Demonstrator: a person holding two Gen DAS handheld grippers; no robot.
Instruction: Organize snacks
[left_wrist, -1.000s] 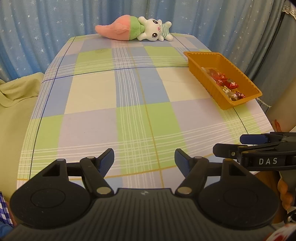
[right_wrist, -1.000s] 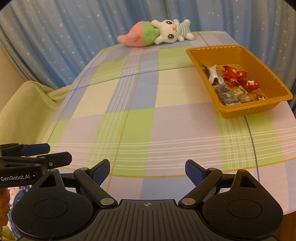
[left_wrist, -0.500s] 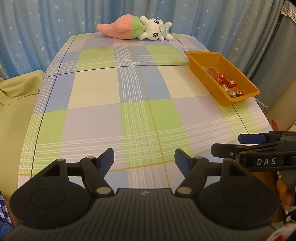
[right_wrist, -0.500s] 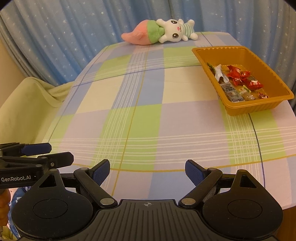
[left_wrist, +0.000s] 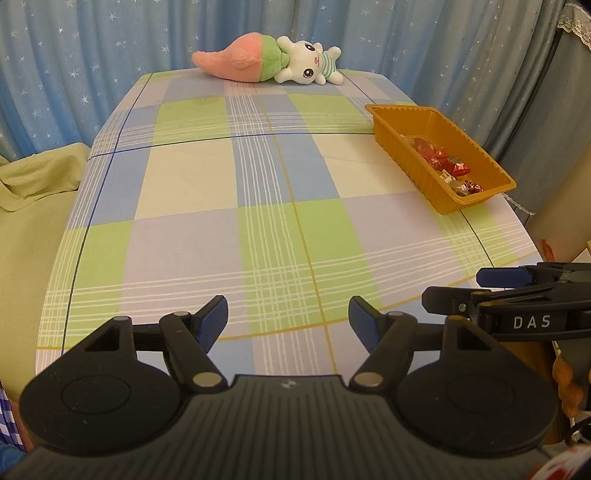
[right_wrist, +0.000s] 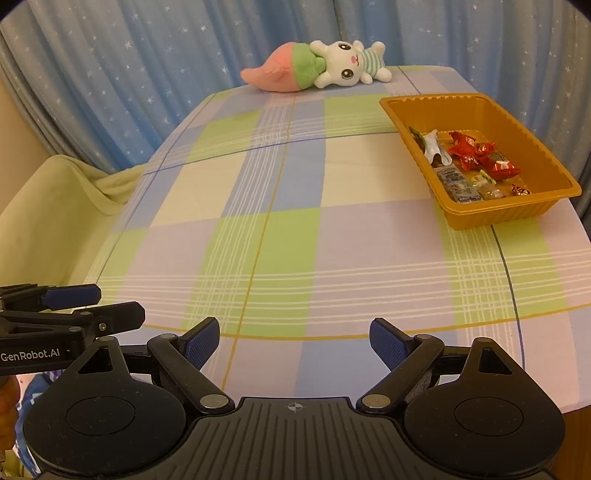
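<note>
An orange tray (right_wrist: 517, 216) stands at the right side of the checked table and holds several wrapped snacks (right_wrist: 476, 162); it also shows in the left wrist view (left_wrist: 402, 147) with the snacks (left_wrist: 443, 166) inside. My left gripper (left_wrist: 288, 321) is open and empty above the table's near edge. My right gripper (right_wrist: 293, 341) is open and empty, also at the near edge. Each gripper shows from the side in the other's view: the right one (left_wrist: 480, 288) and the left one (right_wrist: 96, 306). No snack lies on the cloth.
A plush rabbit with a pink carrot (left_wrist: 266, 64) lies at the table's far edge, also in the right wrist view (right_wrist: 317, 66). Blue starred curtains hang behind. A green cloth-covered seat (right_wrist: 55, 206) sits left of the table.
Both grippers have drawn back and up a little from the table, so more of the near edge shows. Both stay open and empty. The tray and snacks have not moved.
</note>
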